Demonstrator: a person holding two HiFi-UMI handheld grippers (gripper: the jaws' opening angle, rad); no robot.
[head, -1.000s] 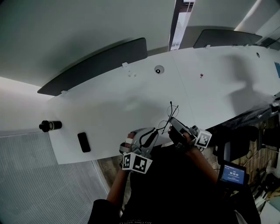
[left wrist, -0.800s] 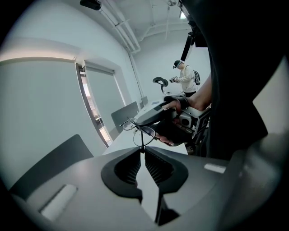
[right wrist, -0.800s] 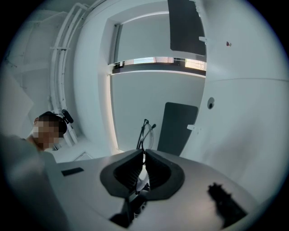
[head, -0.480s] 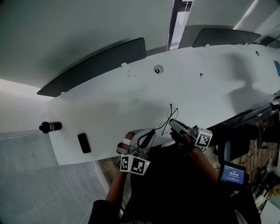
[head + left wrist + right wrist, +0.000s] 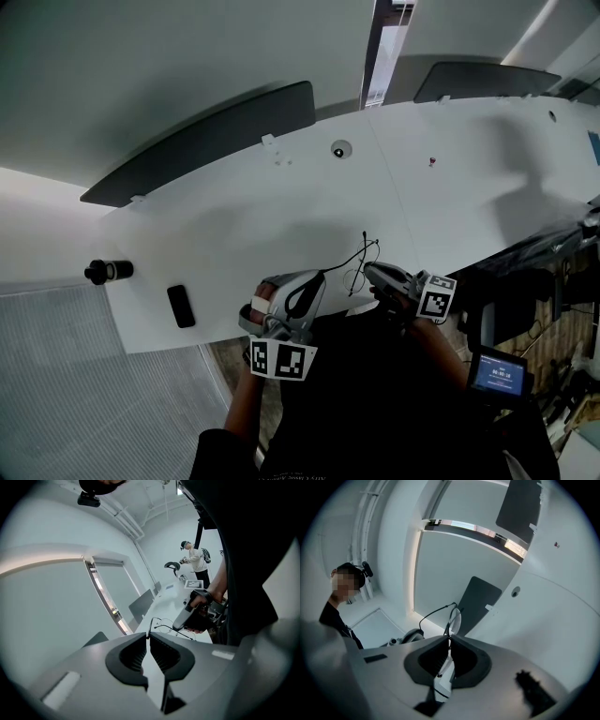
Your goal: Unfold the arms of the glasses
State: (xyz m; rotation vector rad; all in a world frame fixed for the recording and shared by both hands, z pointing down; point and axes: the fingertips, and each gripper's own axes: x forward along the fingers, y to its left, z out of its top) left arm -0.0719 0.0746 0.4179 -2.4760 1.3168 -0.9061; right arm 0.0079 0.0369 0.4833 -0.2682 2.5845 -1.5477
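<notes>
The thin black wire-framed glasses (image 5: 361, 261) hang above the near edge of the white table (image 5: 281, 206), between my two grippers. My right gripper (image 5: 367, 270) is shut on the frame by a lens; in the right gripper view the lens (image 5: 453, 619) stands just past the closed jaws (image 5: 449, 641). My left gripper (image 5: 322, 275) has just been closing, and its jaws now pinch the tip of one arm. In the left gripper view that arm (image 5: 161, 626) runs from the jaw tips (image 5: 149, 638) across to the right gripper (image 5: 187, 616).
A black phone-like slab (image 5: 179, 305) and a black cylinder (image 5: 108, 271) lie at the table's left end. Dark divider panels (image 5: 206, 141) line the far edge, with a round grommet (image 5: 339, 150) nearby. A small lit screen (image 5: 497, 373) sits at the lower right. Another person (image 5: 197, 562) stands far off.
The left gripper's jaws have closed on the arm tip and it has drawn up and to the left. The arm that stuck upward now stretches sideways toward the left gripper. The right gripper has barely shifted.
</notes>
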